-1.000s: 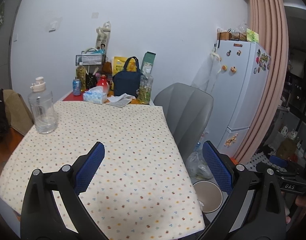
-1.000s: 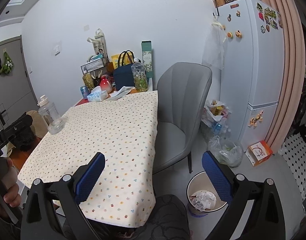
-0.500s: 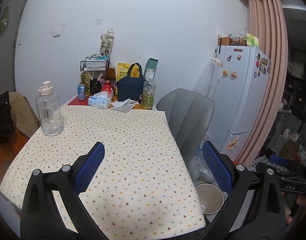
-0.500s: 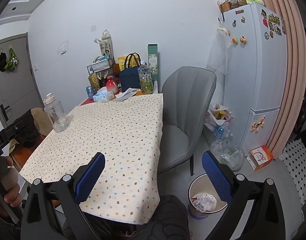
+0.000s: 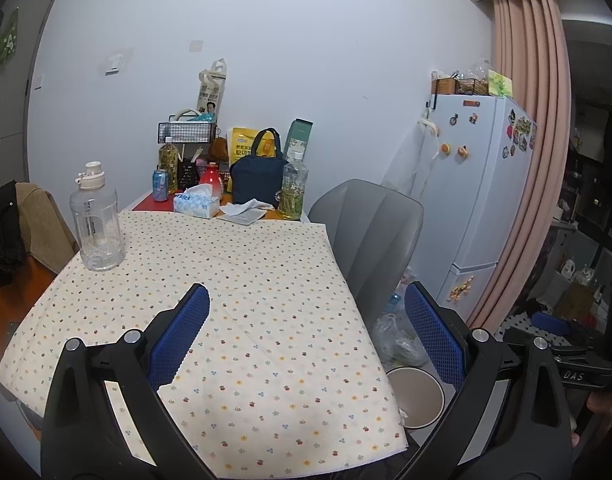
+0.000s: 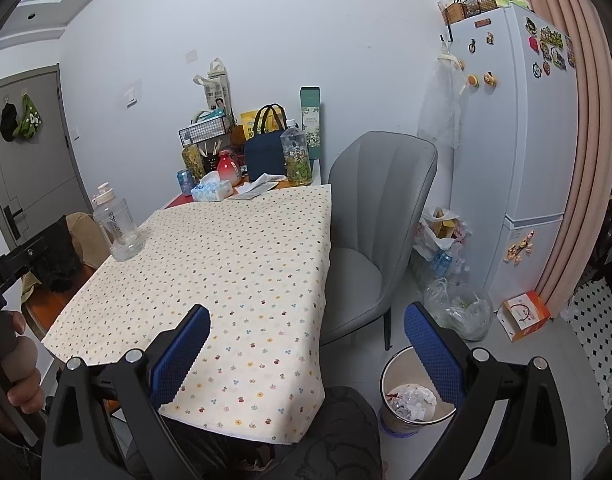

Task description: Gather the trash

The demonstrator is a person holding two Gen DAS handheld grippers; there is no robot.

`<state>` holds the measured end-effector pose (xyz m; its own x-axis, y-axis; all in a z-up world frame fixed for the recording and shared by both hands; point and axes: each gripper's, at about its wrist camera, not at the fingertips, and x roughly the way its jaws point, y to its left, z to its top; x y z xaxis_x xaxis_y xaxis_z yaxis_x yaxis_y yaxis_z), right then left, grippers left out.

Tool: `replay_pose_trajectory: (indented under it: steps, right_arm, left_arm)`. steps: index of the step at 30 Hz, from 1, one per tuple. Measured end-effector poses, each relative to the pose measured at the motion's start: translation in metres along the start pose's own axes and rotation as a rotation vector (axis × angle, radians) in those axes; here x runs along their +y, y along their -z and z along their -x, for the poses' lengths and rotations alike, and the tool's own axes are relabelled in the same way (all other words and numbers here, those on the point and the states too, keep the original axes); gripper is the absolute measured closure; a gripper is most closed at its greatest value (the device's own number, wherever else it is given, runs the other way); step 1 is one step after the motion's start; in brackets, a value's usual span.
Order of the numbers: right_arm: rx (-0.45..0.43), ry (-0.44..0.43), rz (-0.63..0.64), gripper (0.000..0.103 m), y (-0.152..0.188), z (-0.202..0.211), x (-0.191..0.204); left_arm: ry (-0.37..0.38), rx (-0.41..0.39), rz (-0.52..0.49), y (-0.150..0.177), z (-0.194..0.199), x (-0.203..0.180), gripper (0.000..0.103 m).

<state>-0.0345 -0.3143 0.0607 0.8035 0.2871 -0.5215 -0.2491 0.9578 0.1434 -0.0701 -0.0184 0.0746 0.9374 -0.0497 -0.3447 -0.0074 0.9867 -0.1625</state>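
A round waste bin (image 6: 416,392) with crumpled paper inside stands on the floor right of the table; its rim (image 5: 416,396) shows in the left wrist view. A crumpled white tissue (image 5: 245,206) lies at the far end of the dotted tablecloth (image 5: 233,300), next to a tissue box (image 5: 196,203). My left gripper (image 5: 306,320) hovers open above the near part of the cloth, nothing between its blue pads. My right gripper (image 6: 306,338) is open too, held over the table's near right corner with the bin under its right finger.
A clear water jug (image 5: 97,228) stands at the table's left. Bottles, a blue can (image 5: 160,185), a dark bag (image 5: 257,178) and a wire basket crowd the far end. A grey chair (image 6: 374,232), plastic bags (image 6: 458,310), a small box (image 6: 524,316) and a fridge (image 6: 518,140) are on the right.
Both wrist views have risen and tilted up a little, so the table sits lower and farther in frame. Both grippers stay open and empty.
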Motion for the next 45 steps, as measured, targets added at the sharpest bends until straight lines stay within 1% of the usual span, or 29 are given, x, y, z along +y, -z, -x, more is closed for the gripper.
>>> replay_pose_trajectory:
  steps: [6, 9, 16, 45]
  right_arm:
    - [0.001, 0.002, 0.005, 0.008, 0.0029, -0.0005, 0.0029]
    - [0.0, 0.005, 0.003, 0.008, 0.004, -0.0018, 0.0032]
    - [0.004, 0.006, -0.002, 0.008, 0.0048, -0.0039, 0.0027]
    - [0.002, 0.013, -0.001, 0.008, 0.0071, -0.0025, 0.0018]
  left_arm:
    - [0.013, 0.005, 0.002, 0.0027, 0.0004, 0.0017, 0.006]
    - [-0.006, 0.003, 0.0, 0.0044, 0.0007, 0.0025, 0.006]
    - [-0.019, 0.001, -0.007, 0.0055, 0.001, 0.0023, 0.006]
    - [-0.054, 0.018, 0.027, 0.0046, -0.0001, 0.0099, 0.006]
